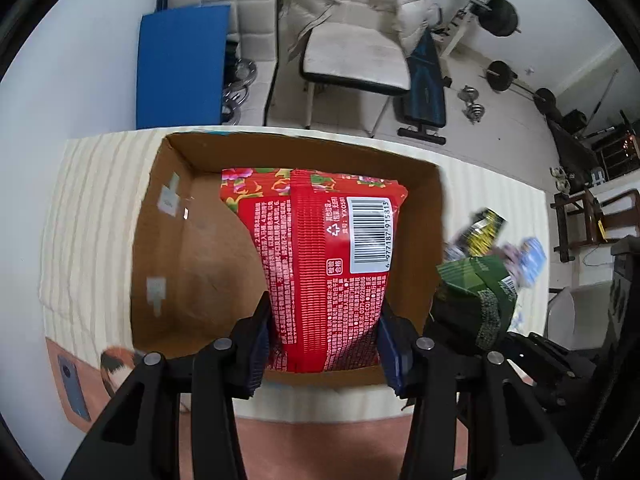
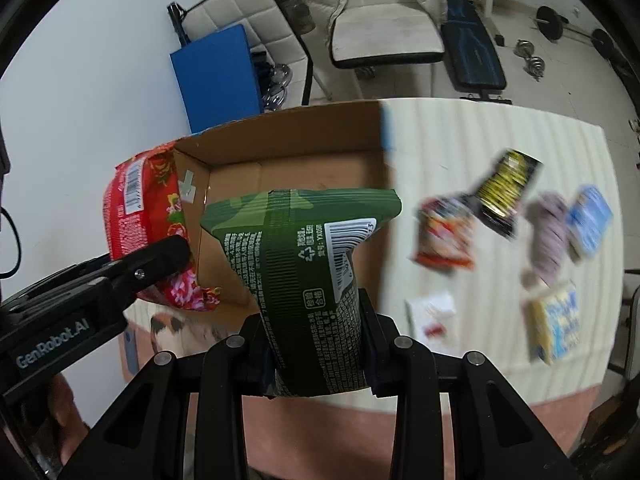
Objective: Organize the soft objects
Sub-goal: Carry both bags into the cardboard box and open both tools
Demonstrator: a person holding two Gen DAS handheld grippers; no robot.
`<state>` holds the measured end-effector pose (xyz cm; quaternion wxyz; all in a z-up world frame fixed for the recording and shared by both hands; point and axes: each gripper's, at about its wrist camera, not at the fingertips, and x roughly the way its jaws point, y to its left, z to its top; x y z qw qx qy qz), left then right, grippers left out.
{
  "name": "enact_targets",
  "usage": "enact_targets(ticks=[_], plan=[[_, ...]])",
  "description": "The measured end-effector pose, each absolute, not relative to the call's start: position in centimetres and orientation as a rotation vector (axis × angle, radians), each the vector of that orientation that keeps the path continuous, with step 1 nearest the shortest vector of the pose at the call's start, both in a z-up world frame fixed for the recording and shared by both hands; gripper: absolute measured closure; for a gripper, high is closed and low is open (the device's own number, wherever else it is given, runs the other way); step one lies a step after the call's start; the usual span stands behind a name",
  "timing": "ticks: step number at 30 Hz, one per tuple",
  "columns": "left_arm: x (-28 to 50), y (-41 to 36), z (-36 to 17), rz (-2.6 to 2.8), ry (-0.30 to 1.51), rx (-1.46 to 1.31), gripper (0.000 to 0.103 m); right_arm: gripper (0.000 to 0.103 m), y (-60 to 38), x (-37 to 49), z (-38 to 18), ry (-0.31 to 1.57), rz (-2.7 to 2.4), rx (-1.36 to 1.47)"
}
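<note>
My left gripper (image 1: 324,344) is shut on a red flowered snack bag (image 1: 320,256) and holds it over the open cardboard box (image 1: 168,248). In the right wrist view the red bag (image 2: 140,216) shows at the box's left wall (image 2: 192,184). My right gripper (image 2: 318,344) is shut on a green snack bag (image 2: 296,260) and holds it above the box's near right side. The green bag also shows in the left wrist view (image 1: 476,296), just right of the box.
The box stands on a cream striped mat (image 2: 480,136). Several blurred packets lie on the mat to the right: a black-yellow one (image 2: 508,188), a red one (image 2: 444,232), a purple one (image 2: 548,232), blue ones (image 2: 590,220). A chair (image 1: 356,60) and weights stand beyond.
</note>
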<state>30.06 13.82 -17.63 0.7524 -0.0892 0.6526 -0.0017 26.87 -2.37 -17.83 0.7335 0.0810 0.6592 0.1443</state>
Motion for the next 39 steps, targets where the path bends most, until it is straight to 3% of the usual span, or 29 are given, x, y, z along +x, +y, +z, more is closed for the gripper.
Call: enact_targets(ticks=[13, 22, 23, 25, 26, 28, 29, 31, 39], plan=[[38.1, 19.8, -30.5, -0.087, 1.646, -0.323, 0.059, 0.067, 4.8, 36.5, -30.9, 1.59, 0.195, 0.167], [38.5, 19.1, -32.1, -0.091, 1.674, -0.298, 0.059, 0.065, 5.7, 38.8, -34.0, 1.594, 0.161, 0.081], [38.5, 19.0, -32.0, -0.089, 1.674, -0.285, 0.059, 0.06, 5.7, 38.9, -34.3, 1.593, 0.163, 0.08], [38.6, 19.0, -31.6, -0.076, 1.67, -0.227, 0.049, 0.03, 5.7, 39.1, -34.2, 1.595, 0.177, 0.084], [38.5, 19.1, -31.2, -0.072, 1.654, -0.208, 0.043, 0.025, 5.7, 39.0, -34.1, 1.592, 0.174, 0.075], [38.1, 19.6, -30.3, -0.057, 1.62, -0.2, 0.017, 0.02, 5.8, 39.0, -34.0, 1.588, 0.175, 0.052], [37.9, 19.8, -30.1, -0.051, 1.606, -0.197, 0.014, 0.018, 5.8, 38.9, -33.9, 1.59, 0.173, 0.041], [37.4, 20.0, -29.3, -0.04, 1.585, -0.179, 0.007, 0.004, 5.8, 38.4, -33.4, 1.591, 0.18, 0.036], [32.8, 20.9, -26.2, 0.028, 1.472, -0.101, 0.003, 0.0, 6.0, 34.1, -30.2, 1.557, 0.182, -0.018]])
